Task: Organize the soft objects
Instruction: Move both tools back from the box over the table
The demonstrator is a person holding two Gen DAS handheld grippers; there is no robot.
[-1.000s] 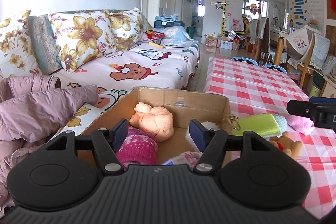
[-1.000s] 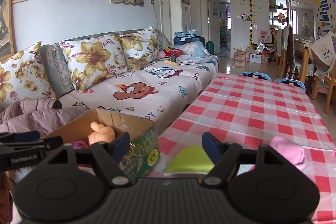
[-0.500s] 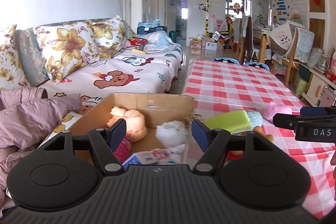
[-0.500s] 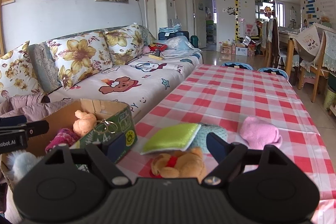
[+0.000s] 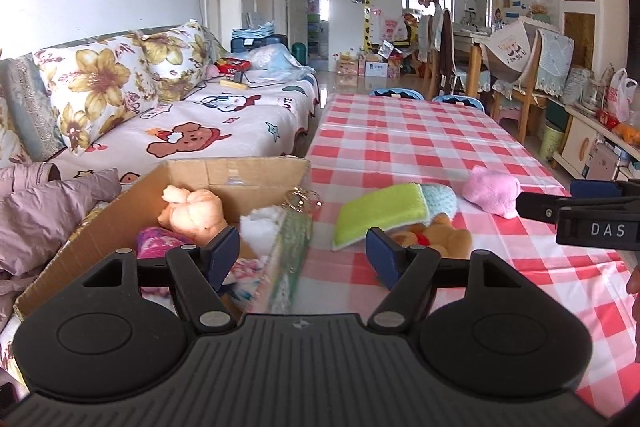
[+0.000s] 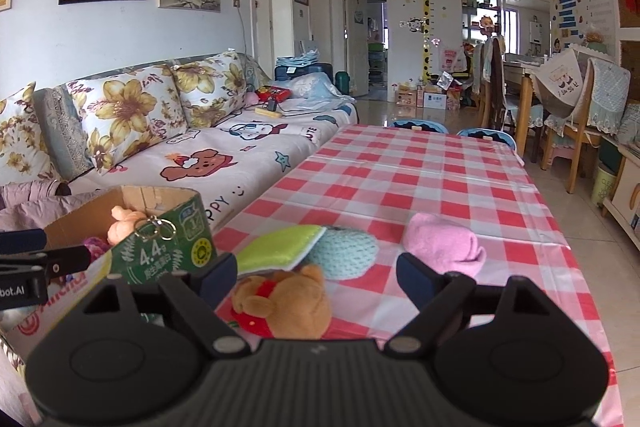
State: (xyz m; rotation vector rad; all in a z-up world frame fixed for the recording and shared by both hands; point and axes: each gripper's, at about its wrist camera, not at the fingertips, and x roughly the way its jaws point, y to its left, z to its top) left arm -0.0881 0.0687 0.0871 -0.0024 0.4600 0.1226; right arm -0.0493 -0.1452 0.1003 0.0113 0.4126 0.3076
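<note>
A cardboard box [image 5: 236, 169] stands at the table's left end, against the sofa. It holds a peach plush [image 5: 192, 211], a magenta knitted piece [image 5: 156, 241] and a white fluffy toy [image 5: 260, 227]. My left gripper [image 5: 304, 255] is open over the box's right wall, with nothing between its fingers. On the checked cloth lie a green pad [image 6: 276, 247], a light blue knitted piece [image 6: 344, 251], a pink plush [image 6: 444, 247] and a brown bear [image 6: 288, 303]. My right gripper [image 6: 316, 275] is open just above the bear, and its pads are clear of it.
A sofa [image 6: 224, 163] with floral cushions runs along the left, with a mauve jacket [image 5: 48, 211] beside the box. A keyring [image 5: 302, 199] hangs on the box rim. The red-checked table [image 6: 420, 171] stretches far ahead, with chairs [image 6: 500, 95] at its end.
Both grippers shifted right, from the box towards the toys on the table. Both sets of jaws spread wider. The bear came into the right wrist view, between the fingers.
</note>
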